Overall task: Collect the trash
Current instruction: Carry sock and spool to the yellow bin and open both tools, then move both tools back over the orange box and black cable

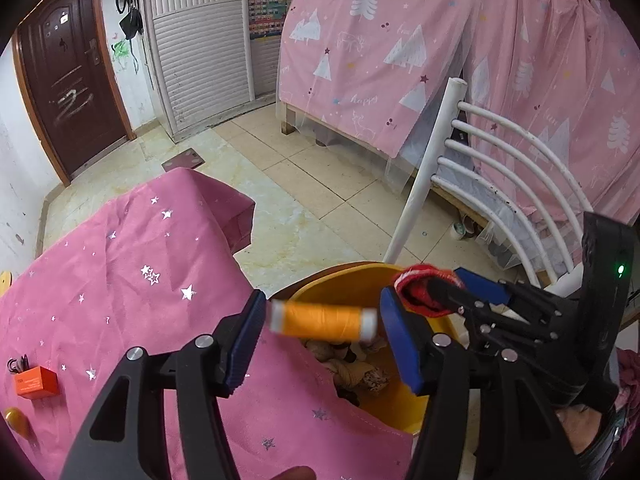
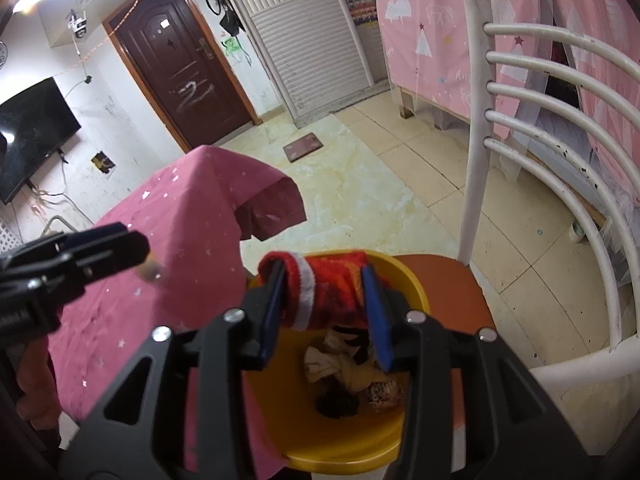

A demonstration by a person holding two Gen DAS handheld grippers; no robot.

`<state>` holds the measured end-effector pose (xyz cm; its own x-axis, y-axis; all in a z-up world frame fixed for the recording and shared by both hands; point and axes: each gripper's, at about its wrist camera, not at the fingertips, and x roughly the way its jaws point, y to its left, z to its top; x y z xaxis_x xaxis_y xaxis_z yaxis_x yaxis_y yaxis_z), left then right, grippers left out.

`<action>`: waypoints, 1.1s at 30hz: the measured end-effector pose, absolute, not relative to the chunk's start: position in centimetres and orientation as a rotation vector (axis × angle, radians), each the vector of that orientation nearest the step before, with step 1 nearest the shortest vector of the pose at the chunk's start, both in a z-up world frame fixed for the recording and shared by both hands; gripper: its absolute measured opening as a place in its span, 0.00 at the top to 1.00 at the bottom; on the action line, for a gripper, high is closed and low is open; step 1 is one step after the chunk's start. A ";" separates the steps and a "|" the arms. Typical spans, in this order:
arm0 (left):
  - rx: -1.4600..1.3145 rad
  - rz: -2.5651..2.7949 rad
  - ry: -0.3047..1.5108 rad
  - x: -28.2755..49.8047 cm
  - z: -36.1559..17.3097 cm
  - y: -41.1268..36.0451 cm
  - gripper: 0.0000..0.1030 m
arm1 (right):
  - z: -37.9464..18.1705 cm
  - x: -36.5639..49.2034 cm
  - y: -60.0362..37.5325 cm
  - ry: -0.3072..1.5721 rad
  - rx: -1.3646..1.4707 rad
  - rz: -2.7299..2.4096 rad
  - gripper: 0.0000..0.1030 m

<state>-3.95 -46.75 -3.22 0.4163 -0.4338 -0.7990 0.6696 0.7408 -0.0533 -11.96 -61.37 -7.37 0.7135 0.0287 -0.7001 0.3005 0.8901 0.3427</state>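
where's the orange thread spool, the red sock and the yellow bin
orange thread spool (image 1: 323, 322), left wrist view, middle of the thread
red sock (image 2: 328, 292), right wrist view, its body
yellow bin (image 2: 344, 460), right wrist view, near rim

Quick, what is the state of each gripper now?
Left gripper: open; the orange spool sits loose between its jaws.
Right gripper: red cloth between its jaws; grip cannot be told.

Brown door, tiled floor, pink curtains
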 end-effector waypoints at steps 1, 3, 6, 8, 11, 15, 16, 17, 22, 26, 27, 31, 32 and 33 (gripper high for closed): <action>0.286 -0.713 0.906 -3.9 -3.1 -46.7 0.43 | -7.3 -11.9 -61.4 0.769 0.461 -0.156 0.61; 0.278 -0.720 0.905 -3.9 -3.0 -46.8 0.39 | -7.2 -11.9 -61.4 0.769 0.460 -0.158 0.61; 0.268 -0.723 0.902 -3.9 -2.7 -46.8 0.37 | -7.0 -11.9 -61.2 0.770 0.455 -0.160 0.61; 0.258 -0.722 0.903 -3.9 -2.5 -46.5 0.37 | -6.9 -11.9 -61.0 0.771 0.452 -0.159 0.61; 0.243 -0.720 0.902 -3.7 -2.2 -46.1 0.37 | -6.8 -11.7 -60.9 0.774 0.446 -0.159 0.61; 0.216 -0.714 0.891 -3.5 -1.4 -44.9 0.37 | -6.1 -11.3 -60.3 0.769 0.430 -0.152 0.59; 0.211 -0.711 0.888 -3.5 -1.2 -44.5 0.37 | -6.0 -11.2 -60.2 0.768 0.426 -0.151 0.55; 0.205 -0.708 0.885 -3.4 -1.0 -44.2 0.37 | -5.8 -11.0 -60.0 0.765 0.421 -0.147 0.52; 0.176 -0.681 0.860 -3.0 0.4 -41.9 0.37 | -4.3 -9.7 -58.1 0.752 0.377 -0.116 0.47; 0.143 -0.656 0.845 -2.6 1.5 -39.5 0.37 | -3.2 -8.2 -56.0 0.743 0.345 -0.076 0.35; 0.137 -0.651 0.840 -2.5 1.7 -39.0 0.37 | -3.0 -7.9 -55.5 0.742 0.338 -0.066 0.35; 0.111 -0.612 0.814 -1.9 2.7 -36.4 0.37 | -2.2 -6.3 -52.8 0.746 0.303 -0.014 0.35; 0.105 -0.602 0.810 -1.6 2.9 -35.8 0.37 | -2.0 -5.8 -52.1 0.748 0.294 -0.001 0.35; 0.098 -0.588 0.805 -1.3 3.1 -35.0 0.37 | -2.0 -5.5 -51.5 0.750 0.287 0.008 0.35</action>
